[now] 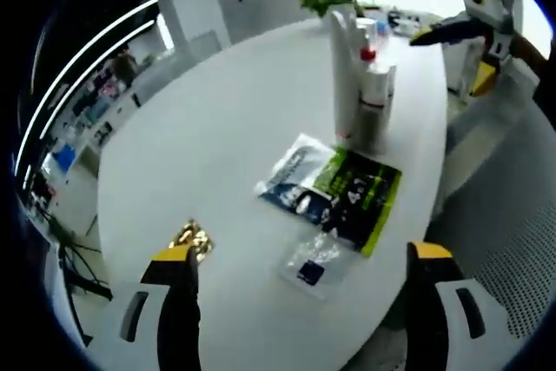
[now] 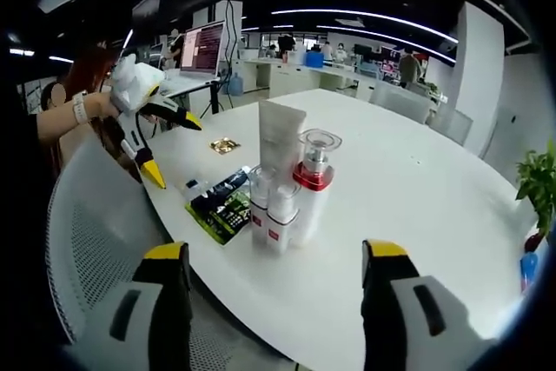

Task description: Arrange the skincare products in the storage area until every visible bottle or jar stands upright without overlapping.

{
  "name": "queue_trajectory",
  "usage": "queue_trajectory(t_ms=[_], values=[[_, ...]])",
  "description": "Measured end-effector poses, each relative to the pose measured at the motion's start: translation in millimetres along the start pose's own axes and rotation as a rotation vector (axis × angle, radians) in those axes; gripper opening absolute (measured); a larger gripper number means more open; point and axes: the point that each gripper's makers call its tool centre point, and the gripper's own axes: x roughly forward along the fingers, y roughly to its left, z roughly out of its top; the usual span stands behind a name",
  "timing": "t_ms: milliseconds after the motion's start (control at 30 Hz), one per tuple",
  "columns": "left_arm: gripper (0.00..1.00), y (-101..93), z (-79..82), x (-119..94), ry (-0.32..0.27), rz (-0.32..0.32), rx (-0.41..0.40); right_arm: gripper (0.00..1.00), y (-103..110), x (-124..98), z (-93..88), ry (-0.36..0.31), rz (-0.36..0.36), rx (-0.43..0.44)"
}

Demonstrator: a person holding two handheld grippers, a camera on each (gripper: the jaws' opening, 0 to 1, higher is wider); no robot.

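Both sets of jaws are wide apart and hold nothing. On the left gripper point(image 1: 300, 280) and on the right gripper point(image 2: 274, 271) you can see the yellow tips with lots of room between them.

The bottles stand close together in a little bunch on the white table point(image 2: 417, 197). A tall white tube point(image 2: 281, 135) is at the back. Just beside it is a pump bottle with a red collar point(image 2: 312, 184), and two small white bottles point(image 2: 270, 208) stand touching in front. All look upright.

Near the tube, toward the table edge, some flat packets point(image 1: 343, 190) lie partly on top of each other. A clear sachet point(image 1: 314, 260) lies just beside them, and a small gold thing point(image 1: 193, 238) lies well apart from the tube.

The bunch is tight, so I think an open jaw pushing in could bump one bottle and knock the others down. The tall tube looks easiest to tip. Thin packets may slip from the jaws or slide off the edge.
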Motion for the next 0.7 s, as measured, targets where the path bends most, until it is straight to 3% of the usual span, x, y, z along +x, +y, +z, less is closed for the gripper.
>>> queue_trajectory(t_ms=[200,700], values=[[0.97,2.1,5.8,-10,-0.047,0.038,-0.053,0.88,-1,1,5.0,-0.012,-0.004,-0.003],[0.97,0.5,2.9,-25,-0.077,0.089,-0.121,0.97,0,2,12.0,-0.026,-0.013,-0.009]])
